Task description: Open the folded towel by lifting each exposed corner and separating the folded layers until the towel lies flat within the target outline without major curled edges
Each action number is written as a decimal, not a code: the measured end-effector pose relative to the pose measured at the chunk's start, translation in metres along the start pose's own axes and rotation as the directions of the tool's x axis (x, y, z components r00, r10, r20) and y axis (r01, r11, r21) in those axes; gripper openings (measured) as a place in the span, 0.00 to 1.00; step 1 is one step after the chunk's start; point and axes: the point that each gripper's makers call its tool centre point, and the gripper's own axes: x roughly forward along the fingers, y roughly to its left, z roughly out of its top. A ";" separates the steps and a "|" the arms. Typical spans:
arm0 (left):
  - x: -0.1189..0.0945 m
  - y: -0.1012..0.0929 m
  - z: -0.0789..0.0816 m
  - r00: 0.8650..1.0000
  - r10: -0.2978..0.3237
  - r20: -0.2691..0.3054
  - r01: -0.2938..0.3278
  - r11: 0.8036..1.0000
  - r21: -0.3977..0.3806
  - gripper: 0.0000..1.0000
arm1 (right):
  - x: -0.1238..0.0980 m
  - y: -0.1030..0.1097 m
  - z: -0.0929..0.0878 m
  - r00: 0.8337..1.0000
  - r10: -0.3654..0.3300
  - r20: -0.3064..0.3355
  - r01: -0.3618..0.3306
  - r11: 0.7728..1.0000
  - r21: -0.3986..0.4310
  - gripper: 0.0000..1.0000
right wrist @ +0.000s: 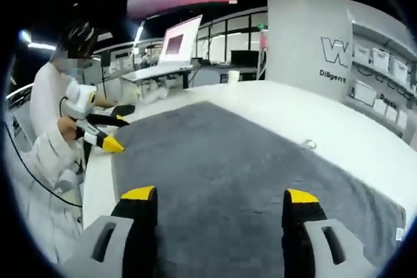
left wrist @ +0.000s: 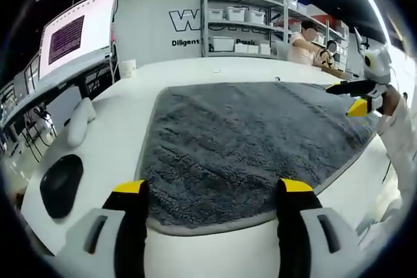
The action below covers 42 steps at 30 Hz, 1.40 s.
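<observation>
While the thick grey terry towel (left wrist: 247,148) lies spread open across the white desk (left wrist: 130,115), both claws hang just above it with nothing between their jaws. From the left gripper view, the left claw (left wrist: 214,187) stands wide, its two yellow-tipped black jaws rising at six o'clock over the towel's near hem, which shows a pale stitched border. At three o'clock in that view the right claw (left wrist: 355,97) comes in over the towel's far right corner, a white-sleeved arm (left wrist: 401,135) behind it. At nine o'clock a black oval pad (left wrist: 60,185) rests on the desk, well apart from the towel, and a white cup (left wrist: 128,67) stands near the far edge at eleven o'clock. Metal shelving with white bins (left wrist: 238,27) lines the wall at twelve o'clock.

From the right gripper view, the right claw (right wrist: 212,194) is likewise wide, its jaws over the towel's grey pile (right wrist: 247,161). At nine o'clock the left claw (right wrist: 117,132) hovers at the towel's corner with its jaws parted, held by a person in a white coat (right wrist: 45,154). A small white tag (right wrist: 399,234) shows at the towel's edge at four o'clock.
</observation>
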 end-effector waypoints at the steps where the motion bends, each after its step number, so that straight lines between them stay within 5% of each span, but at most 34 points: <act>1: 0.000 0.000 0.000 1.000 0.000 0.000 0.000 1.000 0.000 0.80 | 0.000 -0.001 0.000 1.000 0.001 0.000 -0.001 1.000 -0.001 0.70; 11: -0.002 0.002 -0.001 1.000 -0.004 -0.019 0.004 1.000 0.002 0.80 | 0.002 -0.003 0.002 1.000 0.012 0.006 -0.012 1.000 -0.008 0.56; 13: -0.003 0.003 -0.001 1.000 -0.007 0.001 0.007 1.000 0.003 0.80 | -0.019 -0.023 0.017 0.997 -0.011 0.079 0.008 0.999 0.037 0.53; 15: -0.003 0.003 -0.001 1.000 -0.008 0.018 0.008 1.000 0.002 0.80 | -0.092 -0.093 0.028 0.959 -0.207 0.192 0.187 0.975 0.116 0.49; 17: -0.003 0.004 -0.001 0.999 -0.008 0.037 0.008 1.000 0.001 0.80 | -0.129 -0.131 0.020 0.932 -0.293 0.211 0.263 0.952 0.158 0.44; 22: -0.003 0.006 -0.001 0.998 -0.008 0.058 0.008 1.000 0.002 0.80 | -0.176 -0.195 -0.009 0.880 -0.443 0.170 0.410 0.891 0.194 0.39; 23: -0.002 0.006 -0.001 0.998 -0.008 0.060 0.008 1.000 0.002 0.80 | -0.188 -0.214 -0.014 0.860 -0.481 0.172 0.443 0.870 0.214 0.37; 24: -0.002 0.006 -0.001 0.998 -0.008 0.063 0.008 1.000 0.001 0.80 | -0.209 -0.245 -0.027 0.815 -0.561 0.143 0.527 0.821 0.221 0.36; 26: -0.002 0.006 -0.001 0.998 -0.008 0.063 0.008 1.000 0.001 0.80 | -0.213 -0.253 -0.031 0.808 -0.576 0.129 0.542 0.810 0.221 0.29; 27: -0.002 0.006 0.000 0.998 -0.008 0.063 0.008 1.000 0.000 0.80 | -0.228 -0.281 -0.044 0.791 -0.605 0.093 0.573 0.785 0.235 0.25; 28: -0.002 0.006 0.000 0.998 -0.008 0.063 0.008 1.000 0.000 0.80 | -0.232 -0.288 -0.047 0.784 -0.614 0.089 0.581 0.777 0.240 0.22; 29: -0.003 0.005 0.000 0.998 -0.004 0.066 0.004 1.000 -0.003 0.80 | -0.252 -0.330 -0.061 0.748 -0.662 0.049 0.631 0.733 0.255 0.21; 34: -0.003 0.005 0.000 0.998 -0.002 0.065 0.002 1.000 -0.005 0.80 | -0.258 -0.365 -0.082 0.739 -0.673 -0.031 0.657 0.709 0.257 0.15; 42: -0.002 0.005 -0.001 0.998 -0.001 0.060 0.001 1.000 -0.005 0.80 | -0.241 -0.392 -0.113 0.752 -0.649 -0.115 0.654 0.711 0.258 0.14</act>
